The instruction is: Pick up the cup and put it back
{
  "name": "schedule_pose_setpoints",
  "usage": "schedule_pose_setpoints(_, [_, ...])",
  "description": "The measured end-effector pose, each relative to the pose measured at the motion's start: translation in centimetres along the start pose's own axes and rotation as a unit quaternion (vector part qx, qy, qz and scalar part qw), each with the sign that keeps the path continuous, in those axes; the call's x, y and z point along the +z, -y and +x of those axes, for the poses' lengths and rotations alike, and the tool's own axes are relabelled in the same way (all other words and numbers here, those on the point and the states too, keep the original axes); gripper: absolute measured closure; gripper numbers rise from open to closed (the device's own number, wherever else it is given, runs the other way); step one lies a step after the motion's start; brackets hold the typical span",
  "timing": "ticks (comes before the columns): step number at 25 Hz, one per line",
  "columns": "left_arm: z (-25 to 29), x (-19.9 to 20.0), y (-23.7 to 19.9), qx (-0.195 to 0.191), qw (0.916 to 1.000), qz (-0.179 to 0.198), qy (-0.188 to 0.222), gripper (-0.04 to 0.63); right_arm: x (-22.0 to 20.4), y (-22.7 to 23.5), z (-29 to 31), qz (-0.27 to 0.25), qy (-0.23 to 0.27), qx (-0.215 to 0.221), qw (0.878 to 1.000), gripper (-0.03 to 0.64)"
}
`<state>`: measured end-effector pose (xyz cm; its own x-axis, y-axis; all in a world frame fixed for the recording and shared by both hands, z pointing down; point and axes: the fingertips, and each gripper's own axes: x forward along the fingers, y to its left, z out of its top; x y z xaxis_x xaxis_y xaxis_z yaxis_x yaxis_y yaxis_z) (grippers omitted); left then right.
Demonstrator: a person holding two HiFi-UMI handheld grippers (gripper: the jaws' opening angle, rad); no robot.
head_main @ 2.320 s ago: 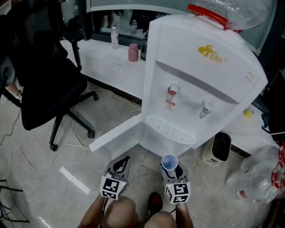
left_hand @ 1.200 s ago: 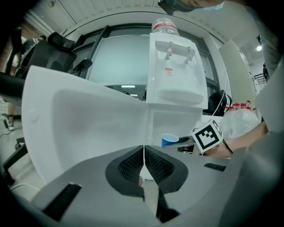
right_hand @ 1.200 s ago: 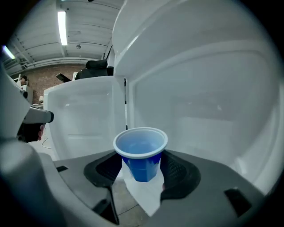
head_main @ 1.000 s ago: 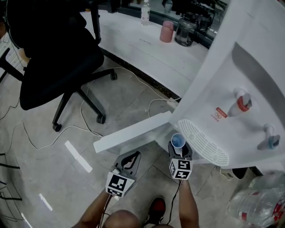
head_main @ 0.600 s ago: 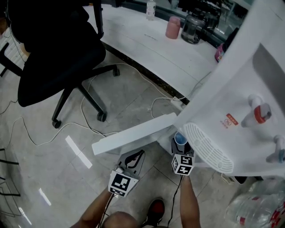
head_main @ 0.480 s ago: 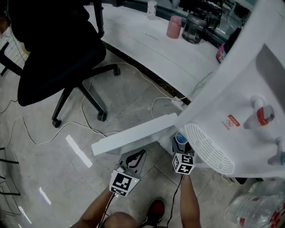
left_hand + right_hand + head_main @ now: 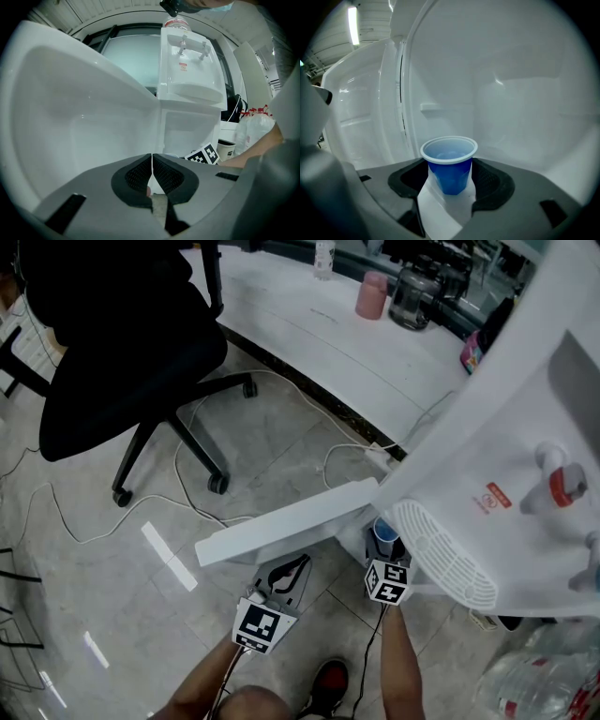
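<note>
A small blue cup with a white rim (image 7: pixel 449 164) stands upright between my right gripper's pads (image 7: pixel 491 182). My right gripper (image 7: pixel 384 542) is shut on it. In the head view the blue cup (image 7: pixel 384 529) sits at the mouth of the white cabinet under the water dispenser (image 7: pixel 497 427), beside its open door (image 7: pixel 281 521). The right gripper view shows the cabinet's white inside wall (image 7: pixel 515 93) just ahead. My left gripper (image 7: pixel 289 573) hangs low to the left, its jaws (image 7: pixel 152 172) shut with nothing between them.
A black office chair (image 7: pixel 103 352) stands at the left on the tiled floor, with cables (image 7: pixel 187 493) trailing beneath. A white desk (image 7: pixel 309 324) at the back carries a pink cup (image 7: pixel 371 294) and a glass jar (image 7: pixel 415 296). Crumpled plastic bottles (image 7: pixel 553 676) lie at bottom right.
My right gripper has carried the blue cup forward and down, from in front of the drip tray to the cabinet opening below it. The left gripper has barely moved.
</note>
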<state>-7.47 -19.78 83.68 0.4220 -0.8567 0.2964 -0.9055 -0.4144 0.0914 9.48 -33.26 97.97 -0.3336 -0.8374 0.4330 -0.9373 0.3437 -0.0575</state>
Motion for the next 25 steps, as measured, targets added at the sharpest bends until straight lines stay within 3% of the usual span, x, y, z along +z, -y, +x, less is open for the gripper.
schedule_pose_setpoints(25, [-1.2,0.9,0.2,-0.007,0.9999,0.007,0.006,0.566,-0.6,-0.1,-1.4,0.008,-0.016,0.0,1.0,0.252])
